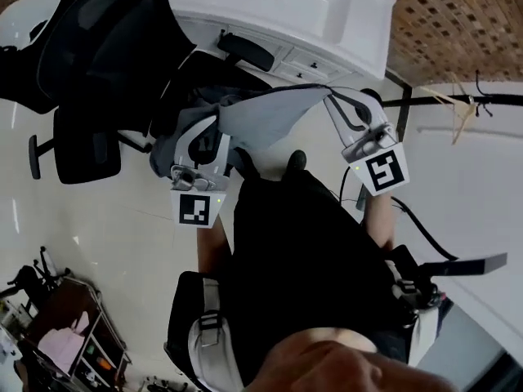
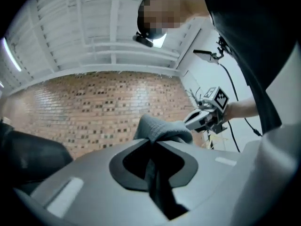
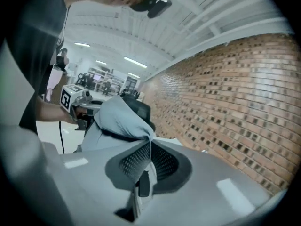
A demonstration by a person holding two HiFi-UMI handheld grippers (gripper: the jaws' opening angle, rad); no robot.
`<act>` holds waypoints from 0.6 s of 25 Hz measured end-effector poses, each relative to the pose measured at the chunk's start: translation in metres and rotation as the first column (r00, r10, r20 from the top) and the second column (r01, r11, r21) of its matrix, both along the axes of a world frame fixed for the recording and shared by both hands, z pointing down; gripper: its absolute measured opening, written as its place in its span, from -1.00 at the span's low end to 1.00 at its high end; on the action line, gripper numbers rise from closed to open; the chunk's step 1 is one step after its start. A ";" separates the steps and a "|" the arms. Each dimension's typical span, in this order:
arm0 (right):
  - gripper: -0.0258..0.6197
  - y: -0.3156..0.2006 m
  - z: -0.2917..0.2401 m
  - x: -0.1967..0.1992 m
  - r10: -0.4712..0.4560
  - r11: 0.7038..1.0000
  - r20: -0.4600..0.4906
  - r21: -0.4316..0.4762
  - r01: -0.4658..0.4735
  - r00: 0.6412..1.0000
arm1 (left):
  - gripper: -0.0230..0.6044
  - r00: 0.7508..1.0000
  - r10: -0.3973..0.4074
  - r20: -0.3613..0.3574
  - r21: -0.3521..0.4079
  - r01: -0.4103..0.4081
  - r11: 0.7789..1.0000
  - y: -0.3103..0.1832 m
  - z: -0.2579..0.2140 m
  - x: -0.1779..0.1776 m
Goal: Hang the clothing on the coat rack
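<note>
— What's the room like?
— There's a glossy white floor (image 1: 122, 227) under me and a brick wall (image 1: 458, 15) ahead. A black office chair (image 1: 90, 64) stands on the left.
— And your grippers?
— My left gripper (image 1: 214, 131) is pinched shut on one edge of the grey garment (image 1: 261, 113). The cloth hangs in the air across to my right gripper (image 1: 333, 98), which is clamped on the other edge.
— The coat rack?
— The coat rack (image 1: 490, 98) is far right, well apart from the garment, with a wooden hanger (image 1: 462, 114) on it.
</note>
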State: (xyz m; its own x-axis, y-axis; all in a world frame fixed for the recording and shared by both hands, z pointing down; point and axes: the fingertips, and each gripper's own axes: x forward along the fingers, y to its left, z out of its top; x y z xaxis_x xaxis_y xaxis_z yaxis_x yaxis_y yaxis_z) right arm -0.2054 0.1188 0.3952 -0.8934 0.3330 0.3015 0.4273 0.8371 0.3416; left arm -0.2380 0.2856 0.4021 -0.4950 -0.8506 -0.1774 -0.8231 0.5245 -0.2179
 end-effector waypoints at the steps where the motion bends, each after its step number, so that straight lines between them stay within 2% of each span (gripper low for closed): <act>1: -0.88 -0.020 -0.015 0.014 0.068 0.997 0.033 -0.021 -0.068 0.997 | -0.85 0.997 0.073 0.020 0.040 -0.073 0.996 -0.020 -0.018 0.005; 3: -0.88 -0.059 -0.044 0.045 0.178 0.984 0.113 -0.042 -0.174 0.978 | -0.85 0.976 0.211 0.049 0.108 -0.215 0.971 -0.062 -0.049 0.015; 5: -0.88 -0.097 -0.071 0.077 0.254 0.967 0.196 -0.066 -0.246 0.947 | -0.85 0.944 0.326 0.050 0.163 -0.330 0.930 -0.108 -0.074 0.028; 9: -0.88 -0.178 -0.105 0.152 0.364 0.932 0.275 -0.113 -0.346 0.890 | -0.85 0.882 0.471 0.004 0.193 -0.463 0.865 -0.208 -0.105 0.074; 11: -0.88 -0.223 -0.117 0.201 0.458 0.889 0.298 -0.153 -0.432 0.837 | -0.85 0.830 0.558 0.008 0.192 -0.549 0.813 -0.265 -0.123 0.109; 13: -0.88 -0.268 -0.124 0.254 0.560 0.828 0.325 -0.191 -0.527 0.762 | -0.85 0.759 0.650 0.042 0.181 -0.646 0.742 -0.324 -0.144 0.147; 14: -0.88 -0.290 -0.128 0.279 0.595 0.803 0.338 -0.202 -0.561 0.729 | -0.85 0.730 0.681 0.054 0.177 -0.679 0.713 -0.352 -0.153 0.167; 15: -0.88 -0.311 -0.132 0.302 0.617 0.784 0.350 -0.206 -0.585 0.705 | -0.85 0.709 0.702 0.060 0.171 -0.700 0.693 -0.377 -0.158 0.188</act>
